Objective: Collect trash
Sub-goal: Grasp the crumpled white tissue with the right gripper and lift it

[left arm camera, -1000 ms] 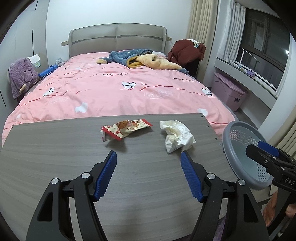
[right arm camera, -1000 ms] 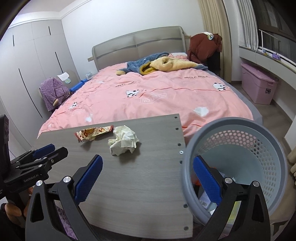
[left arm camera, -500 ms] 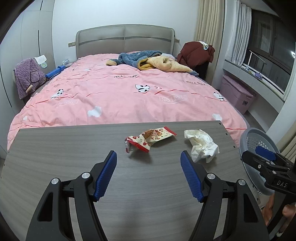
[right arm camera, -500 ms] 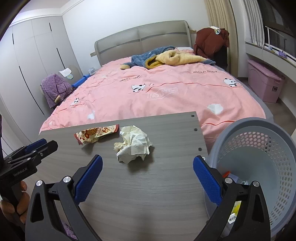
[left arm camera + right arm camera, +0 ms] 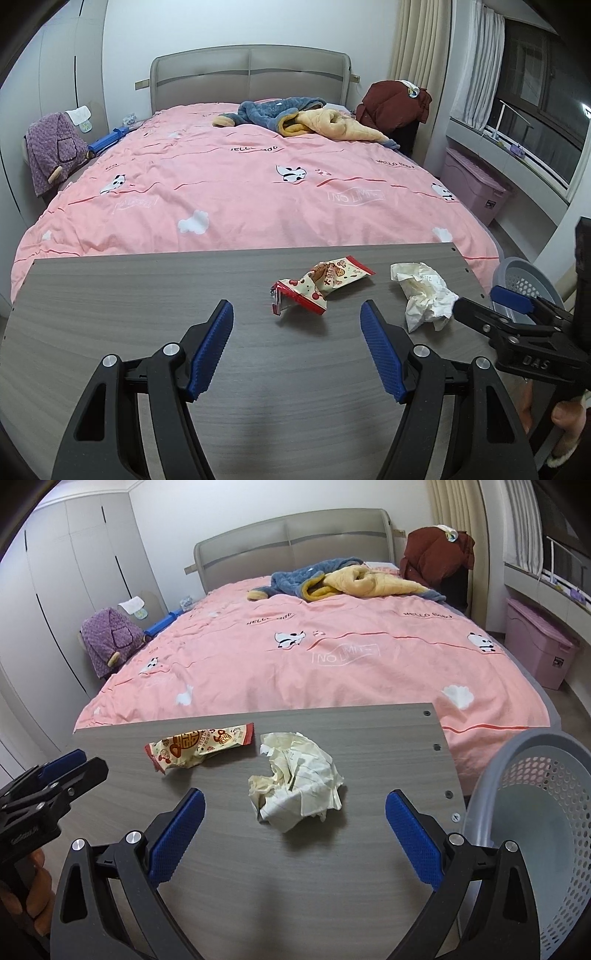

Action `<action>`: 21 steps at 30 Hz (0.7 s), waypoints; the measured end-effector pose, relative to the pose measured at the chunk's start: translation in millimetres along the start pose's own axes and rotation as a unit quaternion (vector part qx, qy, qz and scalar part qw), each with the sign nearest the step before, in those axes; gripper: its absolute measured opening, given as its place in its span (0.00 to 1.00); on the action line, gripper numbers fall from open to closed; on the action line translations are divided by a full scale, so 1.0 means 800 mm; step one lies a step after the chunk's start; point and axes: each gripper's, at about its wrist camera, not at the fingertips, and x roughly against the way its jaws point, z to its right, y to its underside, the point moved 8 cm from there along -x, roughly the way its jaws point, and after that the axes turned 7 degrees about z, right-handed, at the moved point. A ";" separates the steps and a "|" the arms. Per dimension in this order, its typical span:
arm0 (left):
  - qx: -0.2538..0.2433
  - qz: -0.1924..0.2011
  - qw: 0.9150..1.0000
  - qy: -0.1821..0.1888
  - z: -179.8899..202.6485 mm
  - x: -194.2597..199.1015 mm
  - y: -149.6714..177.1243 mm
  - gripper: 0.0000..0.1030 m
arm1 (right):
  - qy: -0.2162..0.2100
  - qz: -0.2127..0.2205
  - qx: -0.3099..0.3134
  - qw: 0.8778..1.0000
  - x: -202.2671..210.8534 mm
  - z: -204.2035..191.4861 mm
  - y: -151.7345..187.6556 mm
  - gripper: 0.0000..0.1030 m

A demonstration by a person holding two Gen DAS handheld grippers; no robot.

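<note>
Two pieces on tabletop (image 5: 332,886): snack wrapper (image 5: 321,286), crumpled paper (image 5: 295,788). Both grippers gaping, empty. Advance right gripper (image 5: 295,842) around paper, pinch bulk, drop into basket (image 5: 535,812).

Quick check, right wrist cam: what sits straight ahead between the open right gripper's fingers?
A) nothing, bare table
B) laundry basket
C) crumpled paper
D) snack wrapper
C: the crumpled paper lies on the table just ahead of the open right gripper, centred between its fingers; the snack wrapper lies further left.
</note>
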 end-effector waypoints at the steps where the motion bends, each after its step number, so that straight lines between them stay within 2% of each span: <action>1: 0.000 0.000 1.000 0.000 0.000 0.000 0.000 0.66 | 0.000 -0.004 0.000 1.000 -0.005 -0.001 -0.001 0.94; 16: 0.004 -0.007 1.000 0.000 -0.008 -0.009 0.004 0.66 | 0.027 -0.052 -0.002 0.998 -0.069 -0.001 0.004 0.93; 21: 0.000 -0.008 1.000 0.004 -0.007 -0.012 0.003 0.66 | 0.030 -0.059 -0.002 0.998 -0.077 0.001 0.008 0.90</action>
